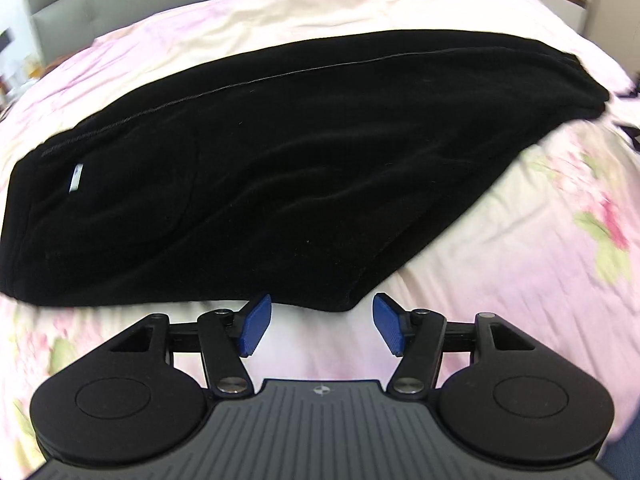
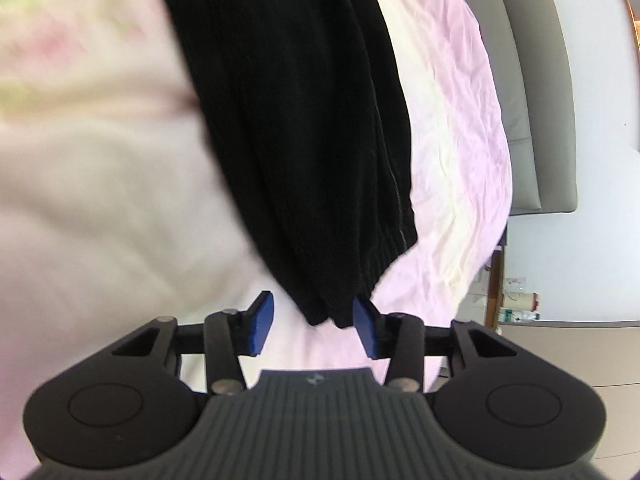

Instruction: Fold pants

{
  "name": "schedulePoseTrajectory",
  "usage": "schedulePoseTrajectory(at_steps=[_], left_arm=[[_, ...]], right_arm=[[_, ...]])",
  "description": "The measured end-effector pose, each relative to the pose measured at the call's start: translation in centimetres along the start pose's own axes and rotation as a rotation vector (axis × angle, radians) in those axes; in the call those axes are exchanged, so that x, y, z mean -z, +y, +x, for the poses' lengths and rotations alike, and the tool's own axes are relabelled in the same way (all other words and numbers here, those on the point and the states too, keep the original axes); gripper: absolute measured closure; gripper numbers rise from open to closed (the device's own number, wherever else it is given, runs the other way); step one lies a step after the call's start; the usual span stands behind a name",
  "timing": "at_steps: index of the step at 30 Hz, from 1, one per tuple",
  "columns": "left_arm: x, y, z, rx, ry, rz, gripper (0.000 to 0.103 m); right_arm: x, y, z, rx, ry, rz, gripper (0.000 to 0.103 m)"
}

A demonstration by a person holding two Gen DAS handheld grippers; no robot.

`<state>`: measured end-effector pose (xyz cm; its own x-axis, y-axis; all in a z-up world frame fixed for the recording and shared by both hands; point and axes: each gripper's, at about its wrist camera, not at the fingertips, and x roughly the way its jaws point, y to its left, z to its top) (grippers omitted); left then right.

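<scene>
A: Where are the pants?

B: I see the black pants lying flat on the bed. In the left wrist view they fill the middle of the frame, like a big dark wedge. They look soft and a bit fuzzy, with small waves in the cloth. A thin seam runs along the top edge, and a little white tag sits at the left end.

A: What is my left gripper doing?

B: Its jaws stand wide apart. The blue pads are empty. The near edge of the pants is just in front of the tips, but the pads do not press on it.

A: And the right gripper?

B: I see it partly open. One end of the pants hangs down between the jaws. The right blue pad is at the cloth's edge, and the left pad is apart from it. So nothing is pinched.

A: What is around the pants?

B: A wrinkly bedspread, pink and cream with flowers. A grey padded headboard is on the right of the right wrist view, with a pale wall beside it. Small things on a shelf at the lower right are too blurry to tell.
</scene>
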<state>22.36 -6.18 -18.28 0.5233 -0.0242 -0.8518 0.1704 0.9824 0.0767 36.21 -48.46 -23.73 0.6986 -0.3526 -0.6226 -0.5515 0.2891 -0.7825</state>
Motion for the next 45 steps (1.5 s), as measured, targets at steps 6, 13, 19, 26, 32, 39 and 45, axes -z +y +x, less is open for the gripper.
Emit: schedulePoseTrajectory(at_steps=[6,13,19,26,32,39,45], left_arm=[[-1.3,-0.6,0.9,-0.093,-0.045,-0.112,0.089],[-1.0,0.7,0.7,-0.049,0.066,-0.085,0.093],[-0.4,0.1,2.3,-0.049,0.102,-0.012,0.091],[0.1,3.5,-0.3,0.142,0.136,-0.16,0.073],[0.3,8.4,-1.5,0.245,0.032,-0.53,0.047],[0.0,8.7,1.1,0.312,-0.004,-0.796,0.037],[0.8,8.1,2.6,0.307,-0.007,-0.898,0.037]], right_arm=[[-1.0,1.6,-1.5,-0.045,-0.056,-0.001,0.056],[0.2,2.9,-2.8,-0.047,-0.053,-0.001,0.056],[1.3,1.9,-2.3,-0.071,-0.014,0.097,0.056],[2.9,-1.1,-1.9,-0.112,0.009,0.395,0.056],[6.4,-6.9,0.4,-0.297,0.02,1.107,0.054],[8.4,-8.7,4.0,-0.492,-0.013,1.654,0.042],[10.9,-7.9,7.9,-0.582,0.005,2.0,0.039]])
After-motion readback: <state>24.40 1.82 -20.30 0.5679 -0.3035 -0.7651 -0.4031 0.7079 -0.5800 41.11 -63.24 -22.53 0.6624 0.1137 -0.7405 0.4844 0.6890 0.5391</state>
